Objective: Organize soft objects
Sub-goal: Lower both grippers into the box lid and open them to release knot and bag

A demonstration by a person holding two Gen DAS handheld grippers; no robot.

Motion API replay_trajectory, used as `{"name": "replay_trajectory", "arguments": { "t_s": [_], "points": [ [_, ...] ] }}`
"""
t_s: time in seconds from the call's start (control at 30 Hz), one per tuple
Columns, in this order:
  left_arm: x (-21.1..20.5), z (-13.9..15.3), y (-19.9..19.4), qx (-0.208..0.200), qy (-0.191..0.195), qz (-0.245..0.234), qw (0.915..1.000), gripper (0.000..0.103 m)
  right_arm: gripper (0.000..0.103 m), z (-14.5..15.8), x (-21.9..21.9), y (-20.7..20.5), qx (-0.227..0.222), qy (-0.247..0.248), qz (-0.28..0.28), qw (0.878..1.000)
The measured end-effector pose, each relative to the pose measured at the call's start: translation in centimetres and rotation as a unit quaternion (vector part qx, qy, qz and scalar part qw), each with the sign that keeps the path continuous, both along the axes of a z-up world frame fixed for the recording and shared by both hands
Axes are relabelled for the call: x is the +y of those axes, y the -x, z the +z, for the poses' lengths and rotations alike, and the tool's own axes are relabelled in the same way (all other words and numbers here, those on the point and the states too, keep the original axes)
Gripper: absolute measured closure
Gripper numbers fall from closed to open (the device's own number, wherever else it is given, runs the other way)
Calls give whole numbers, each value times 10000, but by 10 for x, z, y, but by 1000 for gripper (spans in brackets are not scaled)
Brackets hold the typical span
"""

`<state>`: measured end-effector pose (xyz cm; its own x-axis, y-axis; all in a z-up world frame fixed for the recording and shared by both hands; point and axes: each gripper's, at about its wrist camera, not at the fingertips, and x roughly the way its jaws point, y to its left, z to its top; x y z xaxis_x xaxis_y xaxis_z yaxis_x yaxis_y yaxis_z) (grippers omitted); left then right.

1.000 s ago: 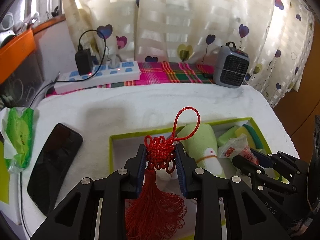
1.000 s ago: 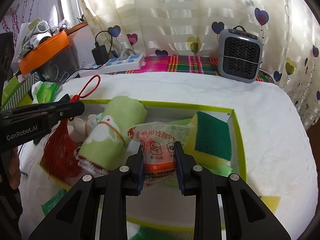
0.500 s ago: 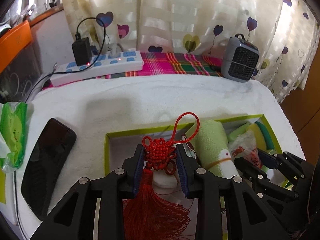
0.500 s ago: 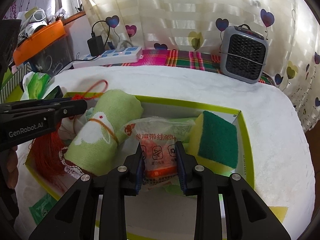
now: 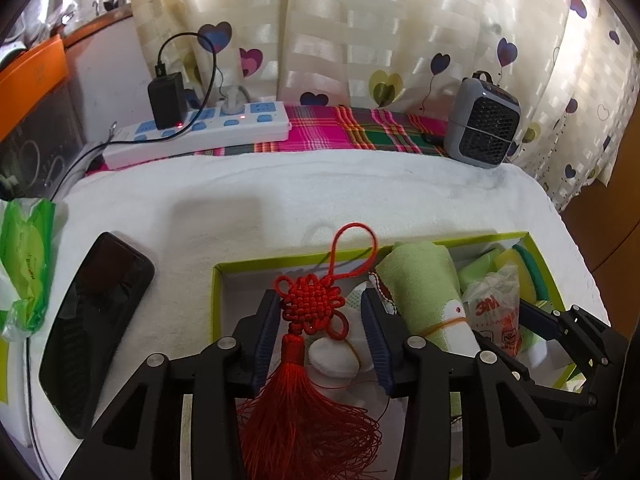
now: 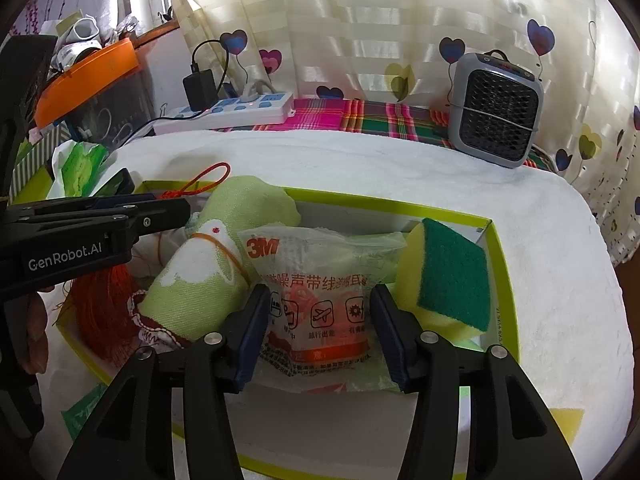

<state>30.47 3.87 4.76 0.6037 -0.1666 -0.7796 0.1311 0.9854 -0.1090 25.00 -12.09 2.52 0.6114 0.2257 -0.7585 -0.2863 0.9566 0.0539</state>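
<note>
A green-rimmed box (image 5: 280,261) (image 6: 493,240) lies on the white towel. In it lie a rolled green cloth (image 5: 424,280) (image 6: 216,276), a 3M earplug packet (image 6: 316,300) (image 5: 496,312), a yellow-green sponge (image 6: 448,276) and a red knot tassel (image 5: 308,312). My left gripper (image 5: 320,312) is open, its jaws either side of the tassel, over the box's left part. My right gripper (image 6: 318,320) is open, its jaws either side of the packet, which rests in the box. A white soft thing (image 5: 336,356) lies under the tassel.
A black phone (image 5: 92,320) and a green wipes pack (image 5: 24,264) lie left of the box. A power strip (image 5: 200,128) and a small grey heater (image 5: 482,128) (image 6: 496,108) stand at the back by the curtain. An orange bin (image 6: 88,76) is at far left.
Both grippers have opened: the left let go of the red tassel, the right let go of the 3M packet. Both things now rest in the box.
</note>
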Motion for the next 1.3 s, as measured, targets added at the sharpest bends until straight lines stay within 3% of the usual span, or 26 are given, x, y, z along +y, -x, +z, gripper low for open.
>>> {"name": "replay_trajectory", "arguments": {
  "t_s": [0.47,0.93,1.3],
  "points": [
    [-2,11,12,-147,61,-82,9998,49,42,9,-5,8,-104,-64,-118,9999],
    [4,31,44,-415,86,-37,9991,49,41,27,-14,28,-284,-209,-131,9993],
    [19,39,94,-601,247,8,9979,49,41,48,-61,71,-416,-599,-437,9964]
  ]
}}
